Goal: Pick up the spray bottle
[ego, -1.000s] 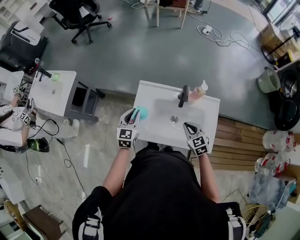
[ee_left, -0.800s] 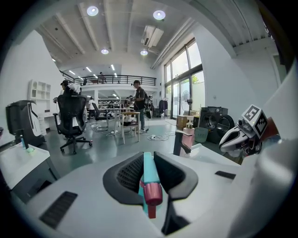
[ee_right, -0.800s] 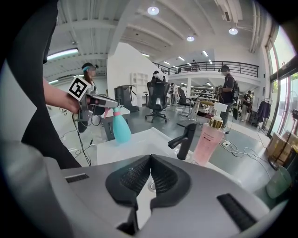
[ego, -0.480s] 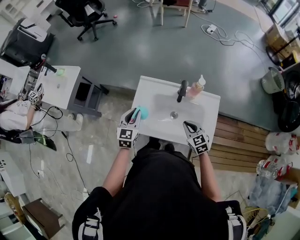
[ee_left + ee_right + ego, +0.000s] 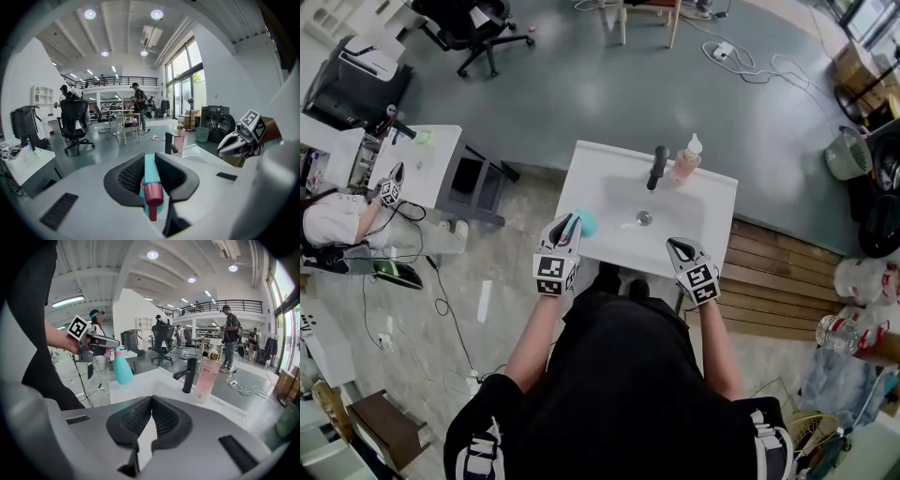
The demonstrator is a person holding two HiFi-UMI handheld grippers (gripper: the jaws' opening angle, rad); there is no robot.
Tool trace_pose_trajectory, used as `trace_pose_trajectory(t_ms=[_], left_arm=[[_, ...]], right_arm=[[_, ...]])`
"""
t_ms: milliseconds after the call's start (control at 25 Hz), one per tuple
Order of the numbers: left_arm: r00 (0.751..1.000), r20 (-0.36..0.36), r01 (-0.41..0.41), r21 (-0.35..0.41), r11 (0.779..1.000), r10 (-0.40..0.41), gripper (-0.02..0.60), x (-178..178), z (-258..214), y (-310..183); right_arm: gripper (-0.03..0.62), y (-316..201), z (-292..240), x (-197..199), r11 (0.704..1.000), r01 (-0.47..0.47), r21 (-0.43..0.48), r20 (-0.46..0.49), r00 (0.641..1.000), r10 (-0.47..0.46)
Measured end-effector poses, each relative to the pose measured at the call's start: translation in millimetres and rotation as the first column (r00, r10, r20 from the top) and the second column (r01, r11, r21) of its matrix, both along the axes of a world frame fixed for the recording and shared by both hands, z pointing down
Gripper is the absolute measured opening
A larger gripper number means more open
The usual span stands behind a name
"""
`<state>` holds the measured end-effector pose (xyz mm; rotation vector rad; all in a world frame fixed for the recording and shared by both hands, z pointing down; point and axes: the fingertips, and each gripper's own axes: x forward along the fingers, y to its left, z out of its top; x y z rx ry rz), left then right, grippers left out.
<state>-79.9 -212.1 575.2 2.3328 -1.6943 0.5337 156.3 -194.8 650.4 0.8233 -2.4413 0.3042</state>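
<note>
The left gripper (image 5: 566, 225) was clamped on the teal spray bottle (image 5: 585, 223), which hung over the left edge of the sink (image 5: 717, 202). The pickup appeared done. The right gripper (image 5: 677, 250) was closed and empty.

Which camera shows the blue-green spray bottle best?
The right gripper view: the spray bottle shows its whole teal body there, hanging from the left gripper. The left gripper view shows only its neck and pink nozzle between the jaws. The head view shows a small teal patch.
</note>
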Motion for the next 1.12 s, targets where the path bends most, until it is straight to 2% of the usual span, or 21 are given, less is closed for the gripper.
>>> trace_pose_trajectory(t_ms=[720,1120], left_arm=[[0.998,-0.008,0.057,0.050,0.997,-0.057,0.080,45.1,-14.3,81.1],[0.997,-0.001,0.081,0.060,0.995,-0.081,0.080,49.9,-22.1,109.0]], right_arm=[[0.015,60.6,14.6,51.5,1.000,0.026,0.015,0.019,0.999,-0.026],[0.015,78.3,15.0,54.0,0.999,0.043,0.014,0.040,0.998,-0.043]])
